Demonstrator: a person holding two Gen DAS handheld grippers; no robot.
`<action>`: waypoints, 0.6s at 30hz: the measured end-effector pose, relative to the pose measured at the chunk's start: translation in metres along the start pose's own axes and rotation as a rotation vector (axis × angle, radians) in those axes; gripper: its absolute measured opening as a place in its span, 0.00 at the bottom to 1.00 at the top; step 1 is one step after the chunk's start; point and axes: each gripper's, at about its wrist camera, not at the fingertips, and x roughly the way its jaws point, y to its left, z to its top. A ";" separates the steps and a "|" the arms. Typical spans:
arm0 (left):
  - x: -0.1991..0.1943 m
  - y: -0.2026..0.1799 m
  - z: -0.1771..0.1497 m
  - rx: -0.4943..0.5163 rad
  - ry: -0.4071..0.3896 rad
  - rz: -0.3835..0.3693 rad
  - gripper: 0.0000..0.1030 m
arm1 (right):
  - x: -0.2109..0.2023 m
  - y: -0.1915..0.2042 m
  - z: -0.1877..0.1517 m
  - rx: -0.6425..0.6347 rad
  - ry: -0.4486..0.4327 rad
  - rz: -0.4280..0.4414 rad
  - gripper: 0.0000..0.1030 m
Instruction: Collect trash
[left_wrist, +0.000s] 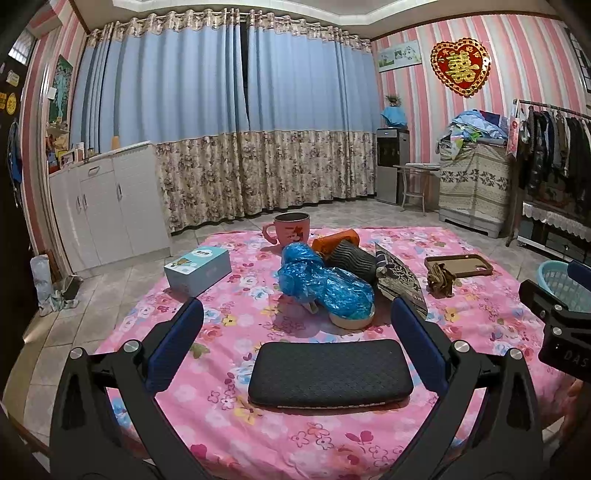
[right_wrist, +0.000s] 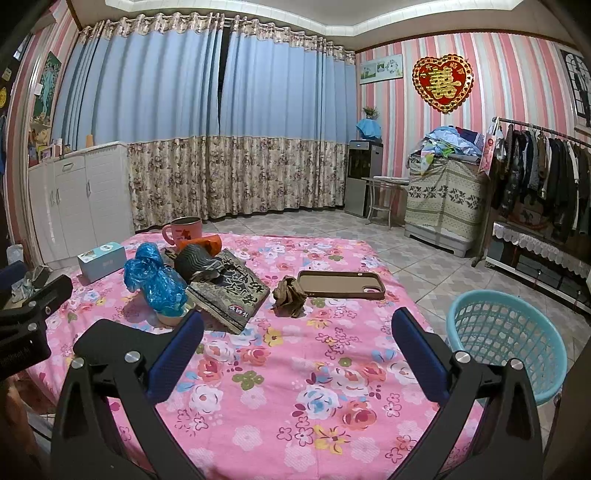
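Note:
On the pink floral table (left_wrist: 236, 314) lies a crumpled blue plastic bag (left_wrist: 325, 282) over a pale round thing, with an orange wrapper (left_wrist: 334, 240) and a dark ribbed wrapper (left_wrist: 351, 258) behind it. A crumpled brown paper wad (right_wrist: 290, 295) lies beside a brown phone case (right_wrist: 341, 284). A dark printed packet (right_wrist: 231, 291) lies flat. My left gripper (left_wrist: 297, 332) is open, near a black padded case (left_wrist: 330, 373). My right gripper (right_wrist: 297, 343) is open above bare cloth. A light blue mesh basket (right_wrist: 506, 336) stands at the table's right edge.
A pink mug (left_wrist: 291, 229) and a light blue tissue box (left_wrist: 197, 269) stand at the table's far left. White cabinets (left_wrist: 107, 203), curtains, a water dispenser (right_wrist: 362, 177) and a clothes rack (right_wrist: 543, 177) ring the tiled floor.

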 end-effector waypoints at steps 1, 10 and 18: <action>-0.001 -0.001 0.001 -0.001 0.000 0.001 0.95 | 0.000 0.000 0.000 -0.001 0.000 0.000 0.97; -0.001 -0.001 0.001 0.000 -0.001 0.000 0.95 | 0.000 0.000 0.000 0.000 0.000 -0.001 0.97; -0.001 0.000 0.002 0.001 -0.001 0.001 0.95 | 0.000 0.000 0.000 -0.001 0.000 -0.001 0.97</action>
